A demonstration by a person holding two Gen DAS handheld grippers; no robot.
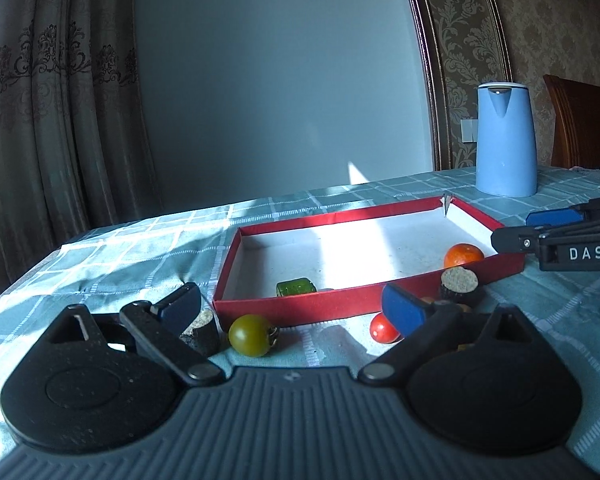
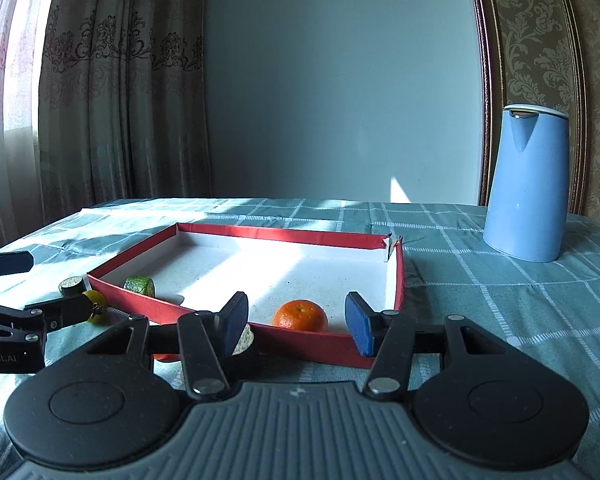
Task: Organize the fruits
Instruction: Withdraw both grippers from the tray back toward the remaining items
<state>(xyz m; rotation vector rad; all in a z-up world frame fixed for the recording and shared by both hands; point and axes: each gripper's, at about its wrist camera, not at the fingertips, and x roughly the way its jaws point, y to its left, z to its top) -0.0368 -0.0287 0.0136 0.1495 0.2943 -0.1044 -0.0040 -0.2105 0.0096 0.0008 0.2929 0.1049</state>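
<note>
A red-walled box [image 1: 300, 306] [image 2: 398, 276] with a white floor lies on the checked cloth. Inside it are an orange tangerine [image 1: 463, 255] [image 2: 300, 315] and a green cucumber chunk [image 1: 296, 287] [image 2: 140, 285]. In front of the box lie a yellow-green tomato [image 1: 252, 335] [image 2: 97, 306], a red tomato [image 1: 383, 328] and two dark cork-topped stubs [image 1: 202, 332] [image 1: 459, 286]. My left gripper [image 1: 292, 308] stands wide open at the box's near wall, the yellow-green tomato between its fingers but untouched. My right gripper [image 2: 298, 326] [image 1: 528, 229] is open at the box's right corner, its pads apart from the tangerine.
A blue kettle [image 1: 506, 140] [image 2: 526, 188] stands on the cloth behind the box at the right. A wooden chair back [image 1: 584, 120] shows at the far right. The table's left edge [image 1: 28, 276] drops off toward the curtain.
</note>
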